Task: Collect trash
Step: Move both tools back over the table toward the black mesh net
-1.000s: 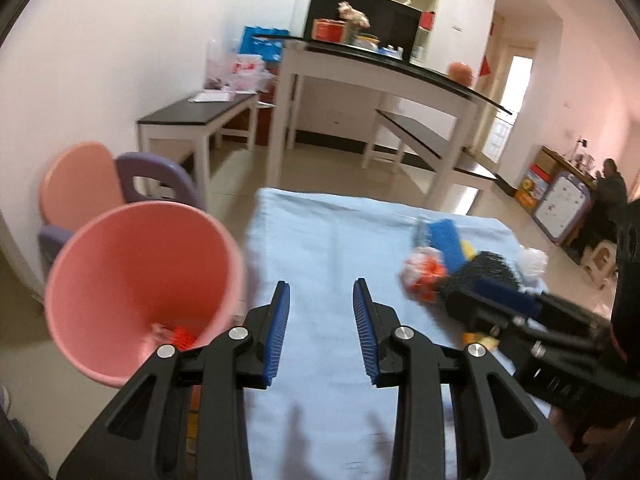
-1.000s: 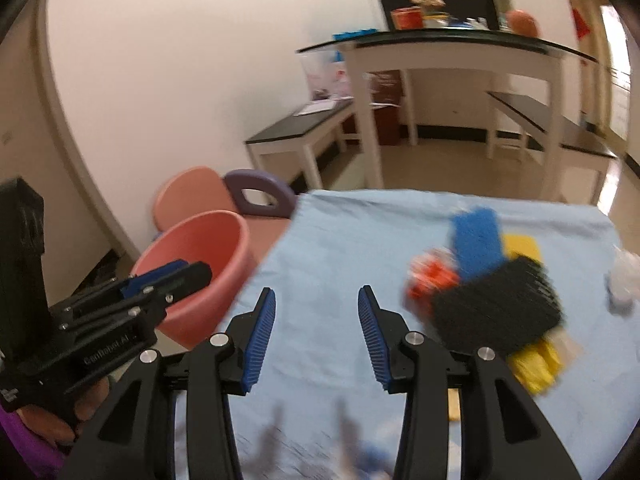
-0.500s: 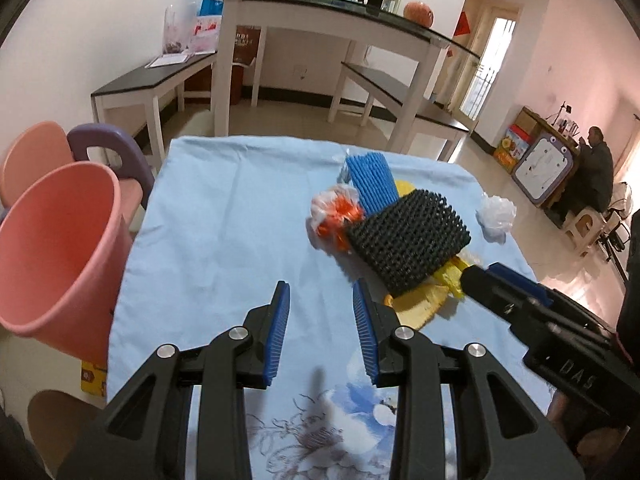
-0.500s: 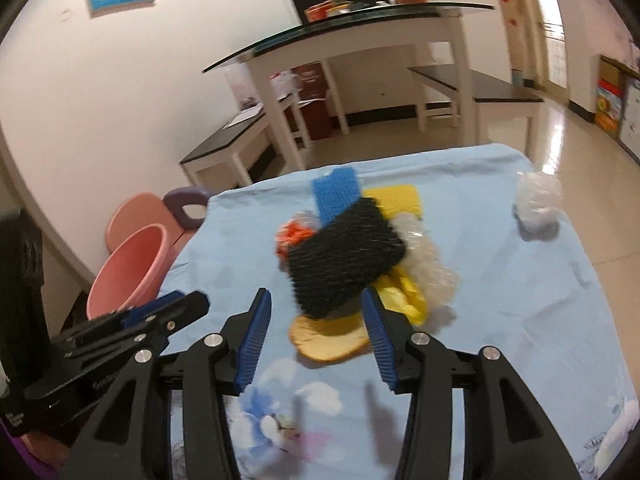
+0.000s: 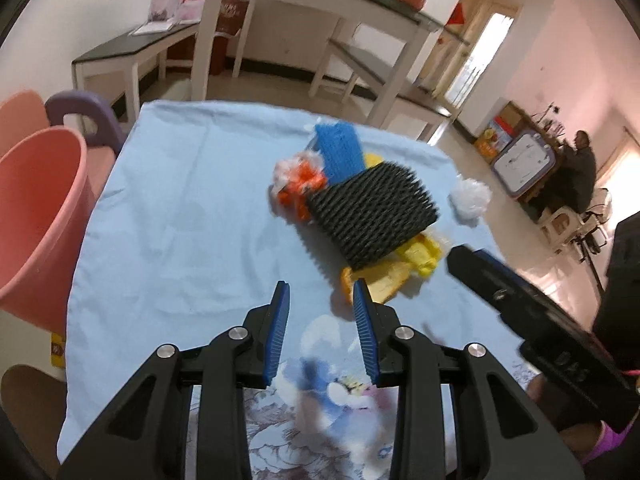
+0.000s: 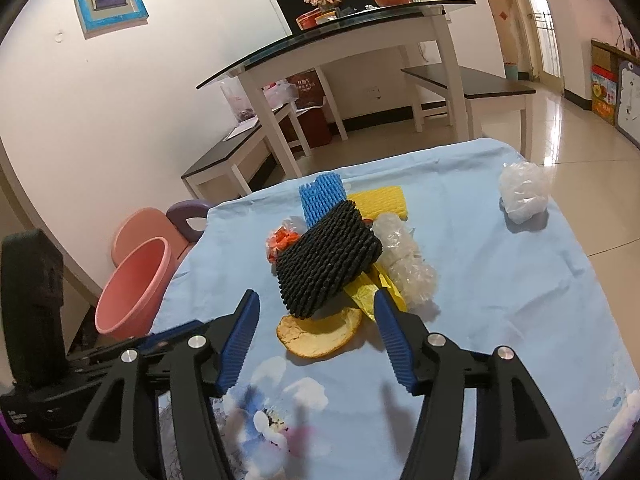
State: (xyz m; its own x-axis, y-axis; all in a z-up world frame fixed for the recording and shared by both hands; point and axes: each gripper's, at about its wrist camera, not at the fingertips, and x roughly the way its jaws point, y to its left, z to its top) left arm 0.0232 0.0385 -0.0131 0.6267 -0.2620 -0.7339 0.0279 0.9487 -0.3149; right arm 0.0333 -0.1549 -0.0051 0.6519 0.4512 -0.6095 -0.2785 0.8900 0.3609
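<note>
A heap of trash lies mid-table: a black foam net on top, a blue foam net, yellow foam, an orange-and-white wrapper, clear plastic and an orange peel at the near edge. A crumpled white bag lies apart to the right. My right gripper hovers just short of the peel, jaws opening, nothing between them. My left gripper is open and empty, left of the peel. A pink bin stands at the table's left.
The blue cloth with a flower print covers the table. Pink and purple small chairs stand behind the bin. A white dining table with benches fills the background. A person sits far right.
Both views swung from the bin toward the trash heap and came closer to it. The right gripper's jaws have spread wider. The left gripper's jaws kept their gap.
</note>
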